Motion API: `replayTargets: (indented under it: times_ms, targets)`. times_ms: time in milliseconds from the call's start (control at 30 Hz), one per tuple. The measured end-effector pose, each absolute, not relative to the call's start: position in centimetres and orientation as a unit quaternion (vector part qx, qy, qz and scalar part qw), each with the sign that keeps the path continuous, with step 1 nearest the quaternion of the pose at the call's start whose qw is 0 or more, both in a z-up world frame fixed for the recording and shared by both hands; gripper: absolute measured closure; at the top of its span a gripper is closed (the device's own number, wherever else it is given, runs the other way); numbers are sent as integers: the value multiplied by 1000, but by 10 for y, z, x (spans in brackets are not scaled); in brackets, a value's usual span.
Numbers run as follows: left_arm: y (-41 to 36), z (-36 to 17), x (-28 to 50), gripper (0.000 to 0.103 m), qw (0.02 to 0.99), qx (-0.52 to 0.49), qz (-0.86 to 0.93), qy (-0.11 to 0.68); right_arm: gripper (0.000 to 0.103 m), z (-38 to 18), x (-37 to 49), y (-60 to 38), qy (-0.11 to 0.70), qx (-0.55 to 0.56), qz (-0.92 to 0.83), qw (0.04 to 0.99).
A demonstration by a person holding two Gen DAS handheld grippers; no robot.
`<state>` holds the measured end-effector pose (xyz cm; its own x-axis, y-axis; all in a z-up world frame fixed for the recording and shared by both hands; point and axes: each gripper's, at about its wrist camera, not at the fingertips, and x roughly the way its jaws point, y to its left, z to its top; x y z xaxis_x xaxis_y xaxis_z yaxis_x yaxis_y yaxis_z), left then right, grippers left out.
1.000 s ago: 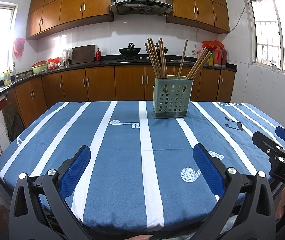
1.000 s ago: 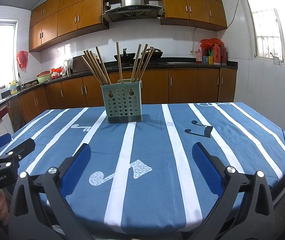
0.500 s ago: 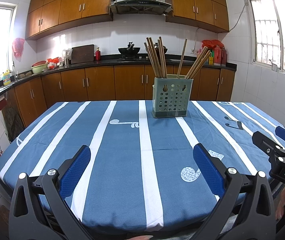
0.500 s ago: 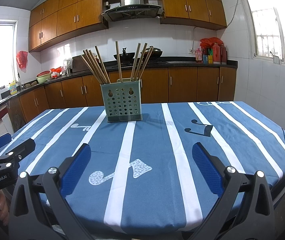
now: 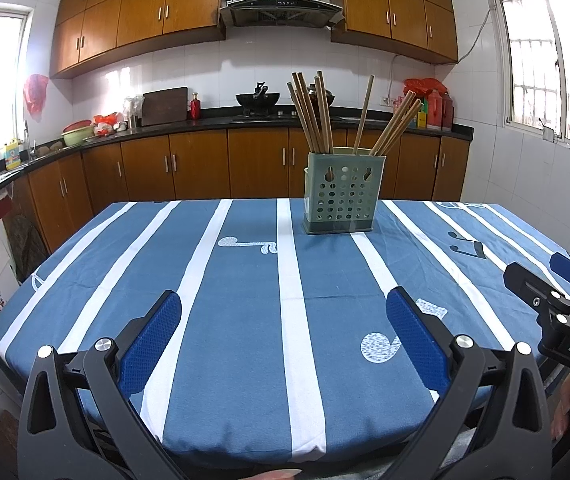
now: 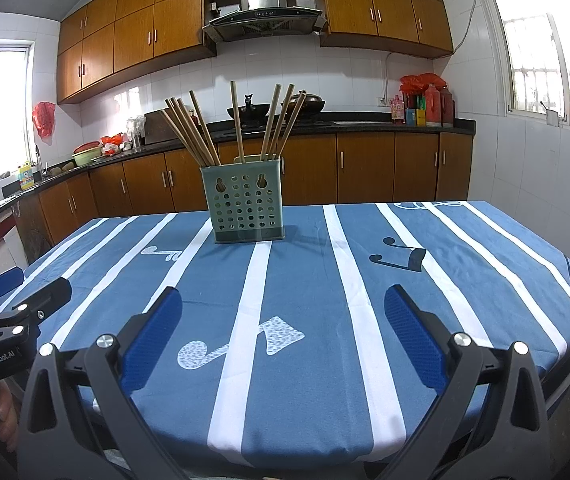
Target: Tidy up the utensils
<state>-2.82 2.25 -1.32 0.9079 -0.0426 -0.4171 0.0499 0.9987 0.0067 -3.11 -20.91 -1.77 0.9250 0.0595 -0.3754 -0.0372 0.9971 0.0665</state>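
Note:
A green perforated utensil holder [image 5: 341,194] [image 6: 245,202] stands upright near the table's far edge, with several wooden chopsticks [image 5: 313,114] [image 6: 193,132] leaning out of it. My left gripper [image 5: 283,322] hovers open over the near edge of the table, nothing between its blue pads. My right gripper [image 6: 283,320] is open and empty too, level with the left one. Each gripper shows at the edge of the other's view: the right gripper [image 5: 557,300] at the right side, the left gripper [image 6: 13,304] at the left side. Both are well short of the holder.
The table wears a blue cloth [image 5: 245,280] with white stripes and music notes. Behind it runs a black counter [image 5: 205,122] with a wok [image 5: 257,100], a cutting board, bottles and bowls over brown cabinets. White tiled wall and a window [image 6: 533,48] lie to the right.
The views have crept very slightly toward the table; the holder sits a touch lower in frame. Both grippers stay open and empty.

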Motion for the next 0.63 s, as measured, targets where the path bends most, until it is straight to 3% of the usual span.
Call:
replayTargets:
  times_ms: [633]
  targets:
    - [23, -20, -26, 2, 976, 7, -25, 217, 4, -17, -31, -209, 193, 30, 25, 980]
